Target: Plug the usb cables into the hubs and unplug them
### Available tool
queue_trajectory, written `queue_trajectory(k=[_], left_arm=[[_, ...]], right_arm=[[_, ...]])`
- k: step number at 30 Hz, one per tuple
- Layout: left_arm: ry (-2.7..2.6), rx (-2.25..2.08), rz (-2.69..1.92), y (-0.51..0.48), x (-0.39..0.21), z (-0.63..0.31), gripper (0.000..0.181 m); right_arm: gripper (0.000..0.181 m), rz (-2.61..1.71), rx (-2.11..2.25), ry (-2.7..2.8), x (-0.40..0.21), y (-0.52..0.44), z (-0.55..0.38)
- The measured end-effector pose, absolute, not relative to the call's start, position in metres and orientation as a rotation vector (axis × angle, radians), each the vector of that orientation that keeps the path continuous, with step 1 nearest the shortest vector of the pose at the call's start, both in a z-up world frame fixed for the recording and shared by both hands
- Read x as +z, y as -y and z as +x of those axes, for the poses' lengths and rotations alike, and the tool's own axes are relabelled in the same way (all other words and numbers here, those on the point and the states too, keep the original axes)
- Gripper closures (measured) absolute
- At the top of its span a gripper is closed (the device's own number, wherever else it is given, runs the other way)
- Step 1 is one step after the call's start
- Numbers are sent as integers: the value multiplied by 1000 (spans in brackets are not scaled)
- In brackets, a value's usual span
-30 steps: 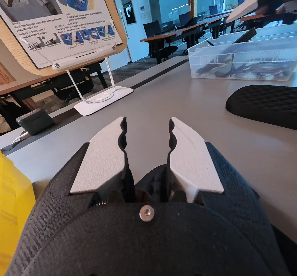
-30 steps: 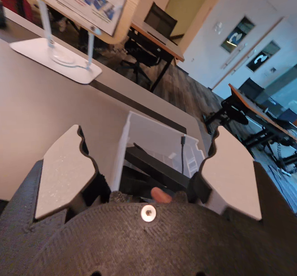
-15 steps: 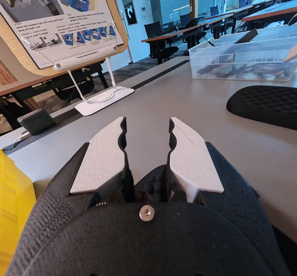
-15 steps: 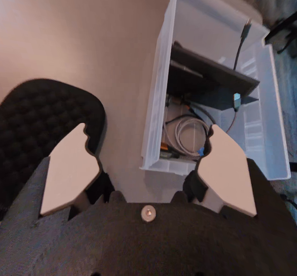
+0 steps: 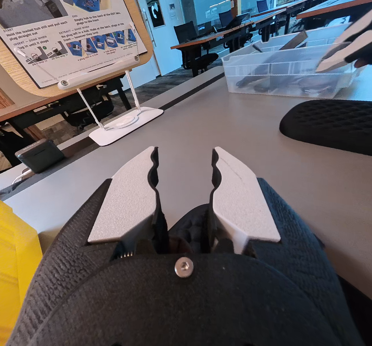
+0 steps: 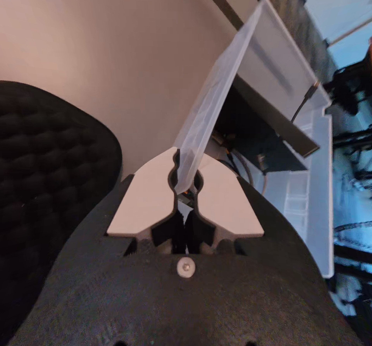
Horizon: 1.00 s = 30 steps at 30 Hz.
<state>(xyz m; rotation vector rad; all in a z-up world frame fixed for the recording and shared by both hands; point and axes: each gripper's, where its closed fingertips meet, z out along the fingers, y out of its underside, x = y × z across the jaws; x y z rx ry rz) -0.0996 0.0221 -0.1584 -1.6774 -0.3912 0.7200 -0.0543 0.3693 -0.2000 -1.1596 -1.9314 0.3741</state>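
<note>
My left gripper (image 5: 184,151) is open and empty, low over the grey table (image 5: 211,135). My right gripper (image 6: 189,159) is shut on the near side wall (image 6: 217,98) of a clear plastic bin, close to its corner. The wall runs up between the two pads. It also shows in the left wrist view (image 5: 340,54), blurred, at the clear bin (image 5: 281,70). Inside the bin lie a dark flat hub (image 6: 281,118), a grey braided cable (image 6: 246,167) and a thin black cable with a plug (image 6: 306,96).
A black textured mat (image 5: 332,124) lies right of the left gripper and also shows in the right wrist view (image 6: 50,155). An instruction board (image 5: 70,24) stands on a white base (image 5: 128,124) at the far left. A dark grey case (image 5: 40,155) and a yellow box (image 5: 14,255) are at the left. Some 35 cm of space lies between my two pairs of fingers.
My right gripper swung down over the clear bin and its wide-open jaws came together on the bin's near wall. My left gripper has not moved.
</note>
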Motion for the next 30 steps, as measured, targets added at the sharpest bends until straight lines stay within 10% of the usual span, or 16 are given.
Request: queue_trajectory(k=[30], left_arm=[[428,526,-1663,17,-110,-64,130]], right_arm=[[133,-714,1050,2170,-200,-9,-158]])
